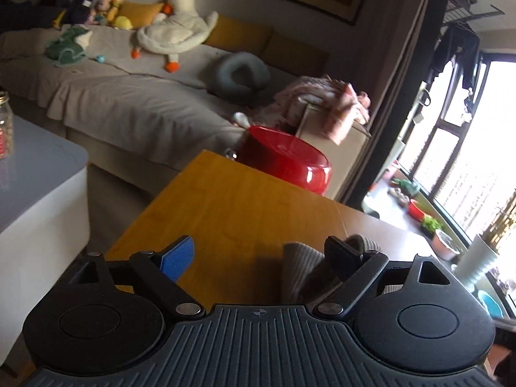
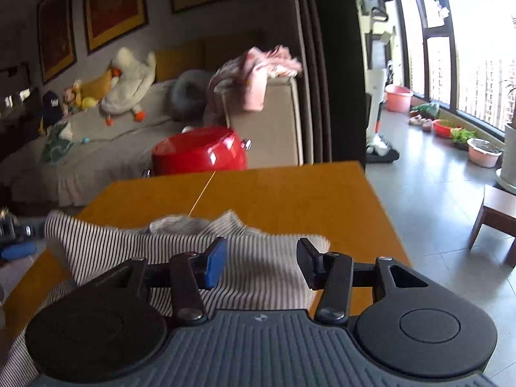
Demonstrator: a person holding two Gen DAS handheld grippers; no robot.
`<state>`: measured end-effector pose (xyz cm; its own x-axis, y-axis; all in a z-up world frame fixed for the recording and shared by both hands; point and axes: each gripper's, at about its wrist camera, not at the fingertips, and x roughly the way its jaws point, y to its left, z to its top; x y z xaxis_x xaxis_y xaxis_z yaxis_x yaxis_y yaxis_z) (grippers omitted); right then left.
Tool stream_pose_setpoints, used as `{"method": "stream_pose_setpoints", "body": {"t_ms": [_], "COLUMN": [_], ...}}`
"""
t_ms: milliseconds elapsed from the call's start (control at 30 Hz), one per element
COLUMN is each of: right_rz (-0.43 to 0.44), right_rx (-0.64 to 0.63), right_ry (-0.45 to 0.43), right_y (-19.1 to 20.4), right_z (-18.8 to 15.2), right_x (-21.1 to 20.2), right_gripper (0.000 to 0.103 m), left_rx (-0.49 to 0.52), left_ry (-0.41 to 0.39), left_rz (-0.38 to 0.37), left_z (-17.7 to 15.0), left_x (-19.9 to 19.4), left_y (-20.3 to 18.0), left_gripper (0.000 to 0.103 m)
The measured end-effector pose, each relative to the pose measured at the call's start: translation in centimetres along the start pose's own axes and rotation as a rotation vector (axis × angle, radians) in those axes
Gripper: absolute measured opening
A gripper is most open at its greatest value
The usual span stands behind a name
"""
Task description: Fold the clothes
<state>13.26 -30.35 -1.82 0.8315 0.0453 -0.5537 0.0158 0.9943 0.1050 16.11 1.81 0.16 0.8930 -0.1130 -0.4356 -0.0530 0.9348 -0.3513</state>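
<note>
Striped shirt point(image 2: 206, 258) on wooden table point(image 2: 290, 193); both grippers spread, empty; no legible writing.

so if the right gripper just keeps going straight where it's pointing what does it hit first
Most likely the striped garment: the open right gripper points over it, low above the wooden table. Farther on stands the red pot, though depth is unclear.

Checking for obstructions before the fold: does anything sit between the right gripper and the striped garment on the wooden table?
Nothing visible does. The right gripper is open directly over the black-and-white striped garment on the orange wooden table. The glossy red tub sits beyond the table's far edge.
</note>
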Motion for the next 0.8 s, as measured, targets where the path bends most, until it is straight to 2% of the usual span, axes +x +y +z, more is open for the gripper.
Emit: {"method": "stream_pose_setpoints", "body": {"t_ms": [33, 67, 167, 233, 300, 400, 467, 567, 600, 667, 700, 733, 800], "right_rz": [-0.029, -0.042, -0.051, -0.039, -0.04, -0.06, -0.08, -0.089, -0.085, -0.079, -0.078, -0.076, -0.067], "right_rx": [-0.018, -0.014, 0.038, 0.052, 0.054, 0.037, 0.008, -0.008, -0.004, 0.002, 0.005, 0.008, 0.018], "right_ry": [0.029, 0.036, 0.051, 0.066, 0.065, 0.05, 0.039, 0.034, 0.039, 0.044, 0.043, 0.042, 0.041], "right_y": [0.2, -0.1, -1.4, -1.8, -1.7, -1.2, -0.8, -0.5, -0.6, -0.8, -0.9, -1.0, -1.1], "right_z": [-0.6, -1.0, -1.3, -1.3, -1.4, -1.8, -2.0, -2.1, -2.0, -2.0, -2.0, -2.0, -2.1], "right_x": [0.8, 1.2, 1.7, 2.0, 2.2, 1.8, 1.5, 1.5, 1.6, 1.7, 1.7, 1.6, 1.5], "right_gripper": [0.048, 0.055, 0.063, 0.064, 0.064, 0.064, 0.064, 0.064, 0.064, 0.065, 0.065, 0.065, 0.065], "left_rx": [-0.022, -0.044, -0.064, -0.015, 0.098, 0.205, 0.193, 0.15, 0.147, 0.172, 0.209, 0.248, 0.318], "left_ry": [-0.014, -0.023, -0.014, -0.009, 0.018, 0.084, 0.14, 0.148, 0.176, 0.172, 0.161, 0.158, 0.135], "left_rz": [0.015, 0.024, -0.047, -0.154, -0.218, -0.203, -0.186, -0.215, -0.233, -0.222, -0.215, -0.223, -0.227], "left_z": [0.3, 0.5, 0.6, -0.1, -1.4, -4.4, -4.9, -4.5, -4.6, -4.6, -4.6, -4.5, -4.3], "left_x": [-0.2, -0.4, -0.7, -1.0, -0.5, 1.6, 2.7, 3.1, 3.5, 3.5, 3.5, 3.4, 2.6], "left_y": [0.2, 0.3, -0.5, -2.3, -4.5, -6.4, -6.3, -5.4, -5.3, -5.3, -5.6, -6.1, -7.1], "left_gripper": [0.092, 0.092, 0.093, 0.097, 0.098, 0.098, 0.095, 0.094, 0.089, 0.067, 0.043, 0.024, 0.022]}}
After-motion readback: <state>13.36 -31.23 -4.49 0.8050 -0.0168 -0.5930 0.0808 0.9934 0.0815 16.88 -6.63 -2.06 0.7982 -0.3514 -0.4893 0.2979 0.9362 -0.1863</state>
